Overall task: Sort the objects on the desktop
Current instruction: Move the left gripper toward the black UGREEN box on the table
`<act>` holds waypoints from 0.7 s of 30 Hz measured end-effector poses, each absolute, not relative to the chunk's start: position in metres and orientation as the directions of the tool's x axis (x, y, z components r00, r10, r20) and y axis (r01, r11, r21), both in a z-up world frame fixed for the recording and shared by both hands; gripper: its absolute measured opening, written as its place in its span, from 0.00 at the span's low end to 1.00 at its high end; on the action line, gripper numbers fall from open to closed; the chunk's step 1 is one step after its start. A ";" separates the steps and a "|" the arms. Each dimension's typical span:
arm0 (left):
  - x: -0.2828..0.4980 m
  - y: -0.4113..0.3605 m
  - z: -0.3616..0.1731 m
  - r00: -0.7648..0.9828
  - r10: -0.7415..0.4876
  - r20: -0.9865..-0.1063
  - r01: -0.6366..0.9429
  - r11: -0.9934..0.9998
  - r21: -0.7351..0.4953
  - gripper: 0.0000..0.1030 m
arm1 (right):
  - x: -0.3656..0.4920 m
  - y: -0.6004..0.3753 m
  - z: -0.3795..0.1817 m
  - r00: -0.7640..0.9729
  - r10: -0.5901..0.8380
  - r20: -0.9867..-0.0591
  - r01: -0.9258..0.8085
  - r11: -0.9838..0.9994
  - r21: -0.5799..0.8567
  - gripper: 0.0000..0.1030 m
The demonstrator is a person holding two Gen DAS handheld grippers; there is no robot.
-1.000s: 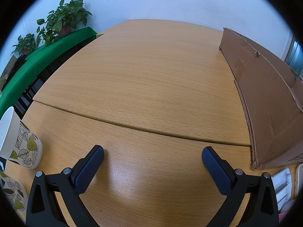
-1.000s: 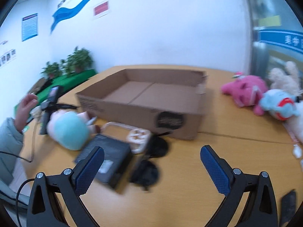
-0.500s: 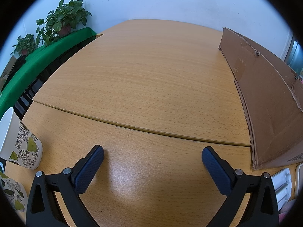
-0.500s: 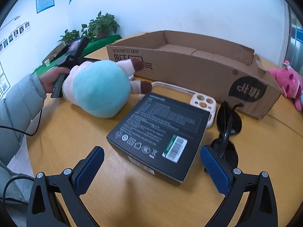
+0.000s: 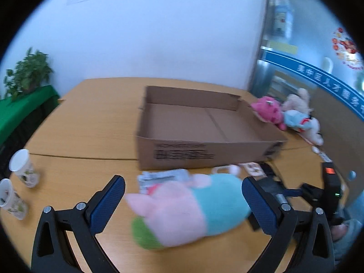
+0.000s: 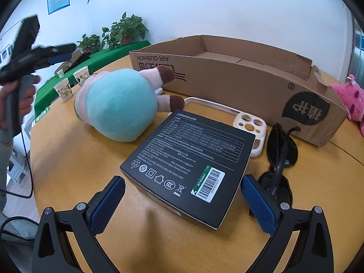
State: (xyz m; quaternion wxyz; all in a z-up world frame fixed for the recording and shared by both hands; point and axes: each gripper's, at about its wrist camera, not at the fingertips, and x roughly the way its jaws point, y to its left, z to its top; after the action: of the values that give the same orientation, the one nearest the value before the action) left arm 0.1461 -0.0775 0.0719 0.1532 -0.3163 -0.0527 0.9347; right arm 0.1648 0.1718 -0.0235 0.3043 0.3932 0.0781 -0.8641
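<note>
A pink, teal and green plush toy (image 5: pixel 188 209) lies on the wooden table between the open fingers of my left gripper (image 5: pixel 182 207), untouched; it also shows in the right wrist view (image 6: pixel 118 104). My right gripper (image 6: pixel 182 204) is open around the near corner of a black product box (image 6: pixel 188 159). Black sunglasses (image 6: pixel 279 157) and a white phone case (image 6: pixel 248 122) lie beside the box. An open, empty cardboard box (image 5: pixel 200 134) stands behind them and shows in the right wrist view too (image 6: pixel 238 84).
Two patterned paper cups (image 5: pixel 18 182) stand at the table's left edge. Pink, blue and beige plush toys (image 5: pixel 289 116) lie right of the cardboard box. A plastic packet (image 5: pixel 163 177) lies behind the plush. Potted plants (image 6: pixel 122 31) stand on a green shelf.
My left gripper has swung right and lifted, from facing bare table to facing the plush and cardboard box. My right gripper has closed in on the black box.
</note>
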 end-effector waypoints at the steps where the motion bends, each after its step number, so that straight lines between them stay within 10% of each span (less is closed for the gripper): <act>1: 0.144 -0.062 0.069 -0.724 0.375 -0.580 -0.297 -0.927 -0.228 1.00 | 0.164 0.171 -0.024 -0.498 -0.474 -0.727 0.591 -0.798 0.116 1.00; 21: 0.122 0.054 0.005 -0.412 0.605 -0.681 -0.481 -0.779 -0.402 0.99 | 0.172 0.183 -0.036 -0.364 -0.571 -0.736 0.631 -0.732 0.256 1.00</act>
State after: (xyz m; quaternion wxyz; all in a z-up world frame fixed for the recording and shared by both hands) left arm 0.1223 0.0544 0.0049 0.3243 -0.4343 -0.0716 0.8373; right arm 0.1720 0.1828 -0.0363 0.3642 0.4304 0.0350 -0.8252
